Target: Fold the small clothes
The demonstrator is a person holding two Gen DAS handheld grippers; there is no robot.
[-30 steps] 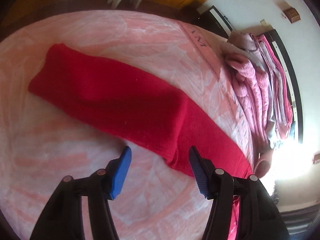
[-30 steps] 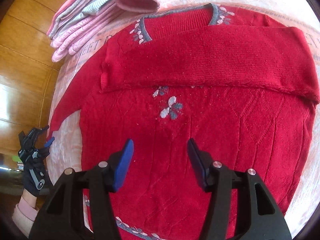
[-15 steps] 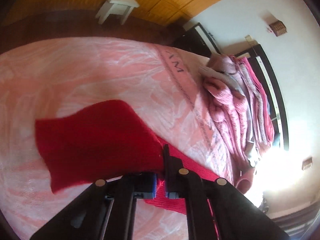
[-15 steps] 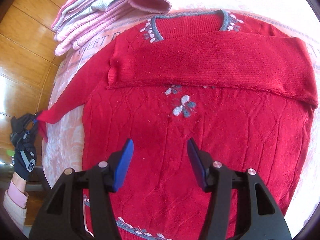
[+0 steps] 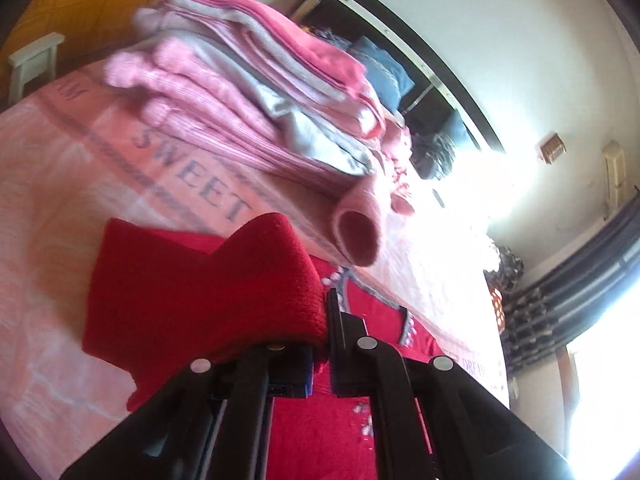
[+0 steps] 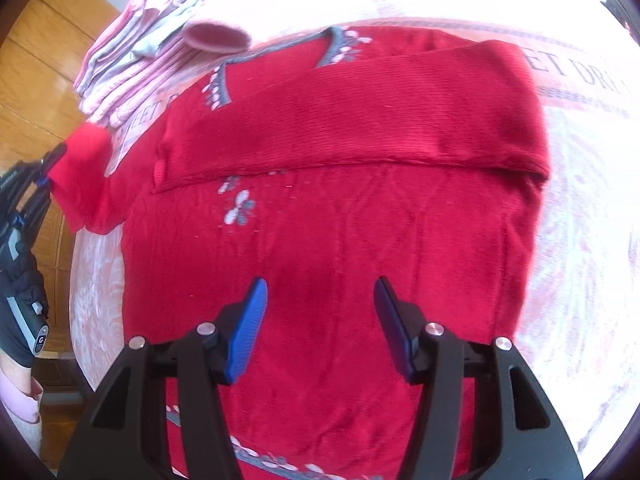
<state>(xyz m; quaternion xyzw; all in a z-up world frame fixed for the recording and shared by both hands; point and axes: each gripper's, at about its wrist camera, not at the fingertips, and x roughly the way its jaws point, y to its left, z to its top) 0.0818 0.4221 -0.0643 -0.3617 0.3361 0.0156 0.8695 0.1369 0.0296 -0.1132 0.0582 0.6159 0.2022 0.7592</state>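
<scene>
Left tongs [image 5: 318, 354] clamping the red sweater's [image 6: 340, 240] left sleeve cuff [image 5: 208, 300], lifting it to fold across the chest; right tongs [image 6: 320, 328] hovering wide open, empty, over the sweater lying flat on the bed [image 6: 580, 240].

My right gripper [image 6: 320, 320] hangs over the lower body of the red sweater [image 6: 340, 240], its blue pads [image 6: 246, 332] spread wide and touching nothing. Ahead of the fingers, one sleeve [image 6: 360, 120] lies folded flat across the chest, with the grey collar [image 6: 336, 48] beyond it. Far off to the left of the fingers, the left gripper [image 6: 44, 164] pinches the other sleeve's cuff [image 6: 82, 160], lifted off the bedspread [image 6: 580, 220]. A gloved hand [image 6: 18, 292] holds that gripper. A pink pile [image 6: 152, 52] sits ahead-left, touching the collar.
</scene>
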